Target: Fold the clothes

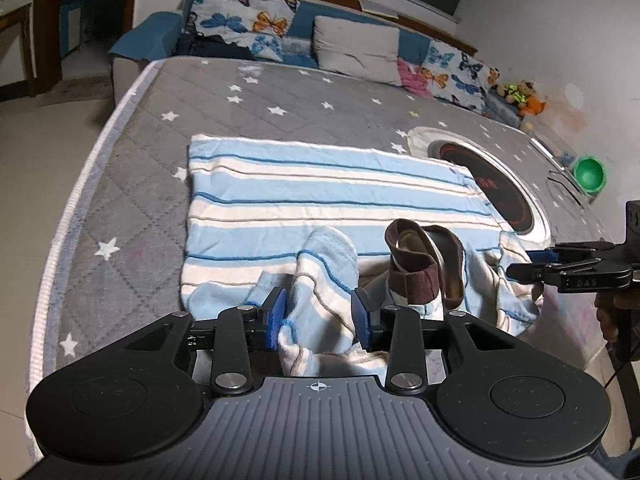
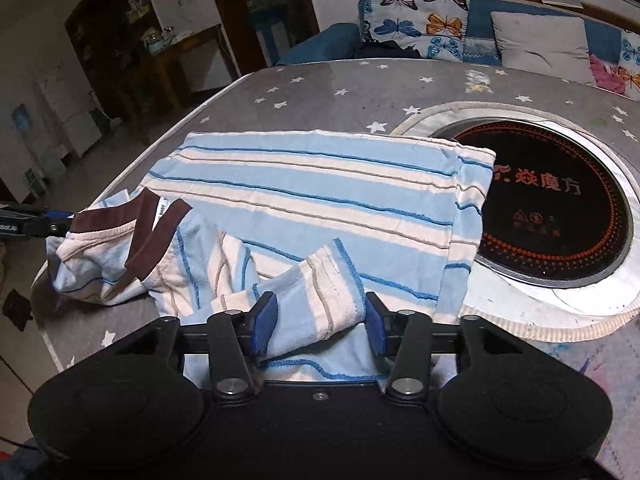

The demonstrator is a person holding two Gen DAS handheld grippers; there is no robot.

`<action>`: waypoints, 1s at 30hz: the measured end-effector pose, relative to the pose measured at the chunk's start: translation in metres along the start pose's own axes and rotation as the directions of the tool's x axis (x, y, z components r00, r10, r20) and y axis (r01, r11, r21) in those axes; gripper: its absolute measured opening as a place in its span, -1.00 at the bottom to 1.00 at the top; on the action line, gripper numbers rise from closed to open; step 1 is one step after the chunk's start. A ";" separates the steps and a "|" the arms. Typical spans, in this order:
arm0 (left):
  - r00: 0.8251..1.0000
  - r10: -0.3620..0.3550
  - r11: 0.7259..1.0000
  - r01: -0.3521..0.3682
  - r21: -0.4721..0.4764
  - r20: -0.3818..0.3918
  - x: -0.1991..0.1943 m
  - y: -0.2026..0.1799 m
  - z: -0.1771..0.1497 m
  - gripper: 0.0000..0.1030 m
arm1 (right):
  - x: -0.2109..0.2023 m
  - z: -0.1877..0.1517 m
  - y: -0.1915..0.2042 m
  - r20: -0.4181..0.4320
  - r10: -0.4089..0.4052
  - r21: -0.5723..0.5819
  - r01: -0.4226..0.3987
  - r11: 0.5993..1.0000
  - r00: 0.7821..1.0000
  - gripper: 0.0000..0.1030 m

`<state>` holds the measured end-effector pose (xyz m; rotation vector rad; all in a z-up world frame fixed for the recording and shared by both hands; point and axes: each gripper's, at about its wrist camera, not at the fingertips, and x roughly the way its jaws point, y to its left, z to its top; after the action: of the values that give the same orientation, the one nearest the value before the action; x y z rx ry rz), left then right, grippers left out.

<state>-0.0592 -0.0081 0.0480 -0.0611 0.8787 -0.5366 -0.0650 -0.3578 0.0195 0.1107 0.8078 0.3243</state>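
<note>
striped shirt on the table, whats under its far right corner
The striped shirt corner lies over the rim and edge of the round black cooktop set into the grey starred table cover. How much of the cooktop's edge continues beneath the cloth is hidden.

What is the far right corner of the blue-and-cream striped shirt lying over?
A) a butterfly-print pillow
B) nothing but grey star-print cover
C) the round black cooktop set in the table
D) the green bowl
C: in the right wrist view the blue-and-cream striped shirt has its far right corner draped over the edge of the round black cooktop, hiding part of its rim.
</note>
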 end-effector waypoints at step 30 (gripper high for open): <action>0.845 0.272 0.950 -0.160 -0.269 0.460 -0.057 0.067 0.295 -0.95 | -0.025 0.306 0.008 0.455 -0.300 -0.235 0.438 0.868 0.838 -0.75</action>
<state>0.1597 0.0280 0.2608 -0.2872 0.4282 -0.1872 0.1387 -0.3502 0.2493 -0.2918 0.3364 0.0513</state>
